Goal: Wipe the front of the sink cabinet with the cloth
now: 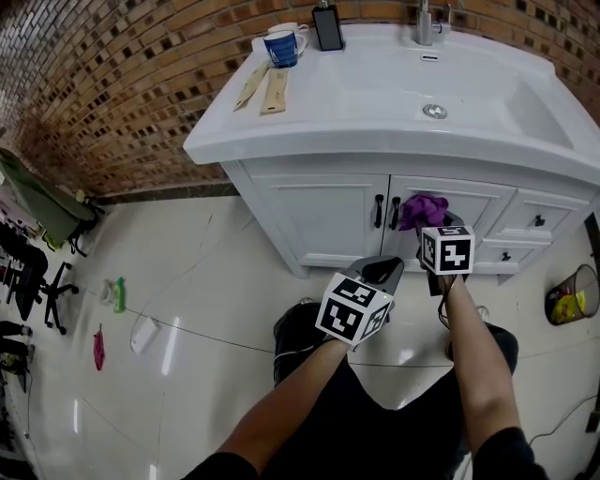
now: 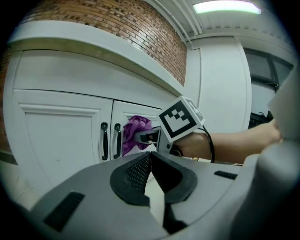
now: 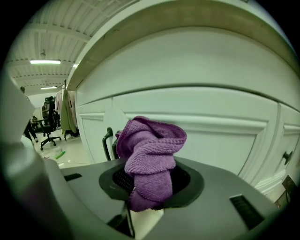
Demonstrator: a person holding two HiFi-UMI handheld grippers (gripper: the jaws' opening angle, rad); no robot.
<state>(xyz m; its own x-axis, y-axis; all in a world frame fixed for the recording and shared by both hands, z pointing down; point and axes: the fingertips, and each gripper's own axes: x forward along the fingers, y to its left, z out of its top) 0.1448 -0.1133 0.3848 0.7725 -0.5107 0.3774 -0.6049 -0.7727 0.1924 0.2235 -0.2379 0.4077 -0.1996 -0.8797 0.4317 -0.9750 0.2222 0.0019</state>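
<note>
Your right gripper (image 1: 432,223) is clamped on the purple cloth (image 1: 422,208): in the right gripper view the bunched cloth fills the gap between both jaws and bulges out above them. In the head view the cloth sits at 12 o'clock from that gripper, up against the top of the cabinet's (image 1: 319,220) right door (image 1: 459,211), just to the 3 o'clock side of the two black handles (image 1: 386,212) where the doors meet. Your left gripper (image 1: 384,272) hangs lower and closer to you, at about 8 o'clock from the right one and clear of the cabinet; its jaws are closed tip to tip with nothing between them, and it points towards the door seam. The white sink (image 1: 450,84) tops the cabinet at 12 o'clock, with a blue cup (image 1: 280,49) and a dark phone (image 1: 328,26) near its back left corner. Two small drawers (image 1: 539,223) flank the right door at 3 o'clock. A wire bin (image 1: 572,298) stands on the floor beyond them.
</note>
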